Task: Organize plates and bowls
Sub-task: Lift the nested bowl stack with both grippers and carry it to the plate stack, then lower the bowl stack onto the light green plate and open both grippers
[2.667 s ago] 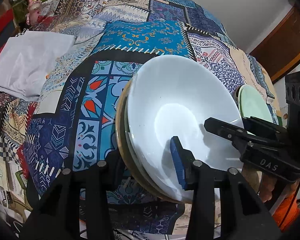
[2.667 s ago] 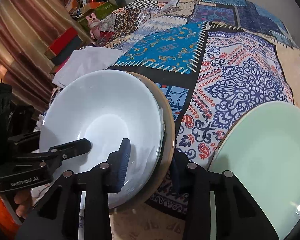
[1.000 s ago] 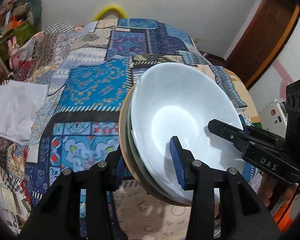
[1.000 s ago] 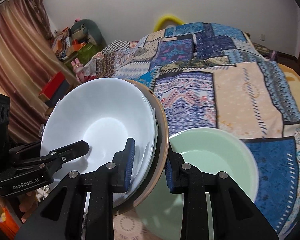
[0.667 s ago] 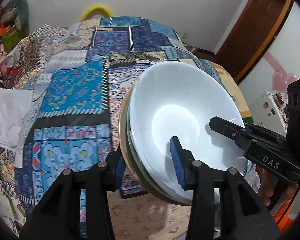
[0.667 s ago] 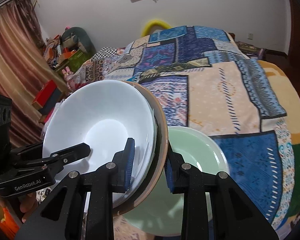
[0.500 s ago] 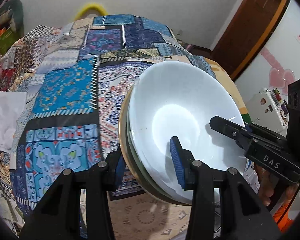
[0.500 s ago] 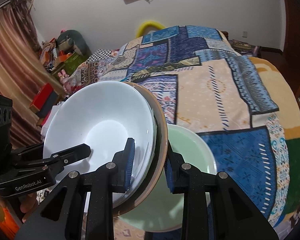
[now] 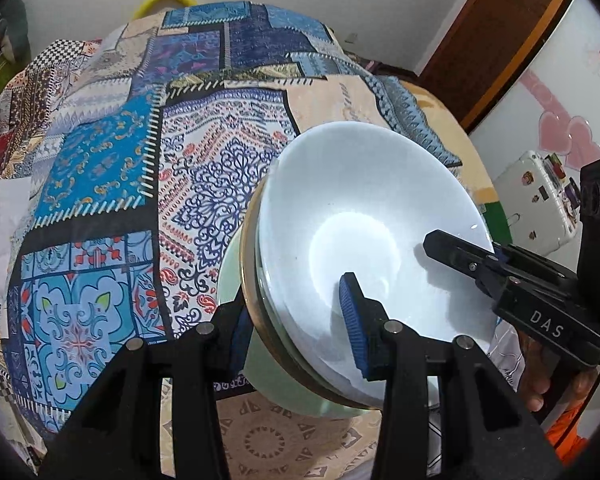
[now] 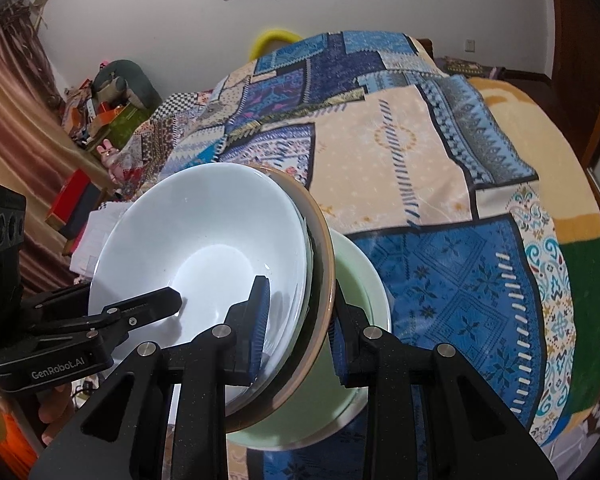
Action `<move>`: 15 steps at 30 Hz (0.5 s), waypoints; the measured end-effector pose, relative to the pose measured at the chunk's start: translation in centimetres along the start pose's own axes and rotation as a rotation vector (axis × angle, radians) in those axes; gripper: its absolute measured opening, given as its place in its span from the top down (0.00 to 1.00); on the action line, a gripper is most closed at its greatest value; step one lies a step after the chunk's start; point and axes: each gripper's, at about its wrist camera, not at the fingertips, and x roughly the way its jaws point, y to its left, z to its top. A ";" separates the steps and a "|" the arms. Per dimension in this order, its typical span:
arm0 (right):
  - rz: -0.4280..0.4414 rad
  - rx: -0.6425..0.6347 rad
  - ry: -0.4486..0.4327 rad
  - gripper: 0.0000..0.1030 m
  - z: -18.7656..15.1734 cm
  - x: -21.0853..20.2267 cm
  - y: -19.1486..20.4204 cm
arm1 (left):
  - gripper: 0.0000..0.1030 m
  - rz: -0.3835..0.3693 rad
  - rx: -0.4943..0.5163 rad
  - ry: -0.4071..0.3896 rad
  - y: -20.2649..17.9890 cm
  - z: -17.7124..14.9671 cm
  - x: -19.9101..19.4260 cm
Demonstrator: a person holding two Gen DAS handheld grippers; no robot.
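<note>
So that its weight is being shared from opposite rims, the stack of bowls [image 9: 364, 232] is being gripped by the left gripper [image 9: 296, 320] and the right gripper [image 10: 300, 320], both clamped narrowly on it, and is being held just above the green plate [image 10: 360, 280] on the patchwork quilt [image 10: 440, 184].

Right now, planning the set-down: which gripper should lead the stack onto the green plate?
Likely the right gripper: both clamp the bowl stack, but its view shows the green plate broadly; the left gripper sees only a sliver.
</note>
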 end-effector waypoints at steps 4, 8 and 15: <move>0.002 0.011 0.024 0.76 -0.5 0.8 -0.3 | 0.60 0.001 -0.009 0.030 0.5 -0.1 1.3; 0.006 0.028 0.044 0.76 -0.9 1.5 -0.9 | 0.63 0.007 -0.007 0.035 0.8 -0.4 2.1; 0.021 0.033 0.052 0.73 -1.5 1.4 -1.4 | 0.63 -0.002 0.006 0.014 0.4 -0.1 2.2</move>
